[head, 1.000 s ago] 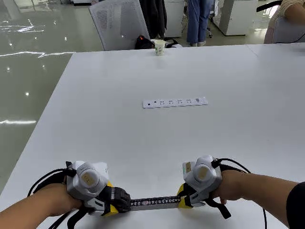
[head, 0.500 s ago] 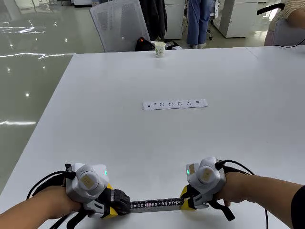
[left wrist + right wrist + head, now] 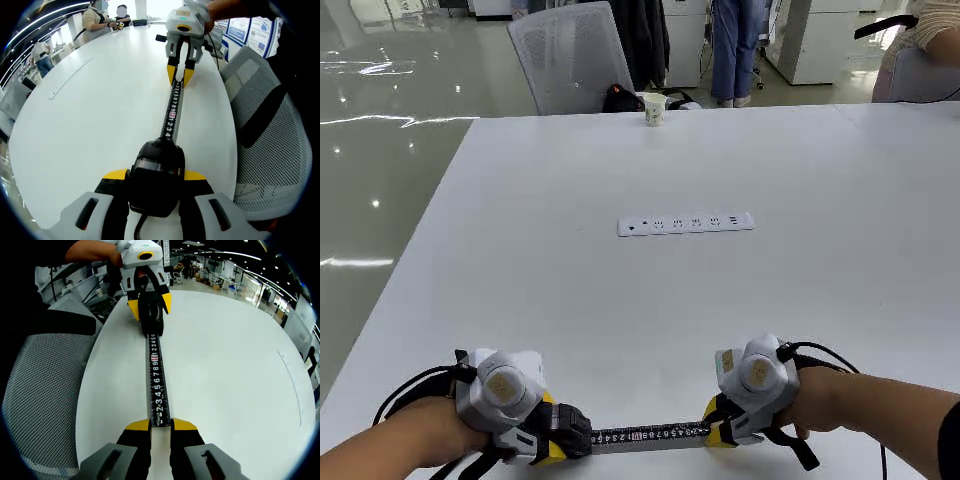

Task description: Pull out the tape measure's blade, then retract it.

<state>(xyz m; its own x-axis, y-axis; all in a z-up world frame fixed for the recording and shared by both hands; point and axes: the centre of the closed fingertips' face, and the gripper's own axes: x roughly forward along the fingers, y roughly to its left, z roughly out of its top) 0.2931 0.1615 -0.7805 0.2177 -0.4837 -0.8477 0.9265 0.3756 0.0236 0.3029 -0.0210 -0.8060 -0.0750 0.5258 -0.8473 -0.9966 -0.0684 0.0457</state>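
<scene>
The black tape measure lies on the desk, well to the person's side of the power strip, with the fingers of the left gripper clamped on its case. Its blade runs out flat to the right gripper, whose fingers seem pressed together on the blade's end, though the tip itself is hidden.
</scene>
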